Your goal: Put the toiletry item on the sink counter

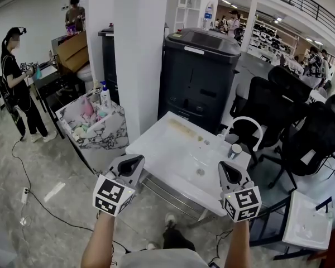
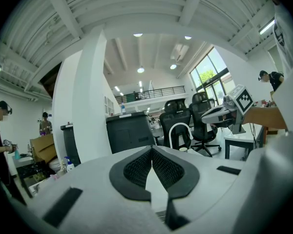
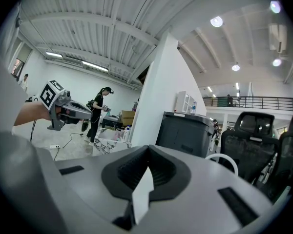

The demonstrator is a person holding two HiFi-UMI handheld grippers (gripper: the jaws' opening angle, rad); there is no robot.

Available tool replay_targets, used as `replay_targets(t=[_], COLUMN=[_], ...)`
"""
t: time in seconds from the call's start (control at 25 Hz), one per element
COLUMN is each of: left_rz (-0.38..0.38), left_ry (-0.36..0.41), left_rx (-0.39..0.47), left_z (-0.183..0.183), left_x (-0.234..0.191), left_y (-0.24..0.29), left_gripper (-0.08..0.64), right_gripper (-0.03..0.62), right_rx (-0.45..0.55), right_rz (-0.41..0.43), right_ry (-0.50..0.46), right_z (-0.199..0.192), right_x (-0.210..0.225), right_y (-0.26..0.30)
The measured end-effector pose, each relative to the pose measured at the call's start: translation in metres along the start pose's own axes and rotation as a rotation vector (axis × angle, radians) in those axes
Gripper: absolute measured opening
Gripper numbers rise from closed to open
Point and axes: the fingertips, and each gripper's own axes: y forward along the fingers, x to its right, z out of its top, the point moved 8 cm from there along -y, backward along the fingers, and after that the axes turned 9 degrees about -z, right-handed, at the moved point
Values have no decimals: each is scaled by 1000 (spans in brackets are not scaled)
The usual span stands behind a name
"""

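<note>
The white surface (image 1: 156, 149) stands on a pale marbled floor (image 1: 50, 166). A shallow basin is sunk in it, with a round drain (image 1: 200, 172). A white arched faucet (image 1: 245, 118) rises at its far right corner, a small cup (image 1: 234, 150) just beside it. A tan streak (image 1: 181, 128) lies near the far edge.

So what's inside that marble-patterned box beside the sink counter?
A white pump bottle stands upright in the marble-patterned box, beside a pink item and some small pale pieces. Whatever lies beneath them is covered.
</note>
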Motion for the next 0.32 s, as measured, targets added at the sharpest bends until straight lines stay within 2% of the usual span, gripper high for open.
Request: replay_targets(t=[0.32], left_rz=[-7], left_ry=[-7], left_rx=[5], left_z=[-5], left_x=[-4], left_y=[-2], left_gripper=[11], right_gripper=[-3], right_rx=[1], right_rz=[5], right_ry=[7], right_z=[-2], right_x=[-5], right_y=[4])
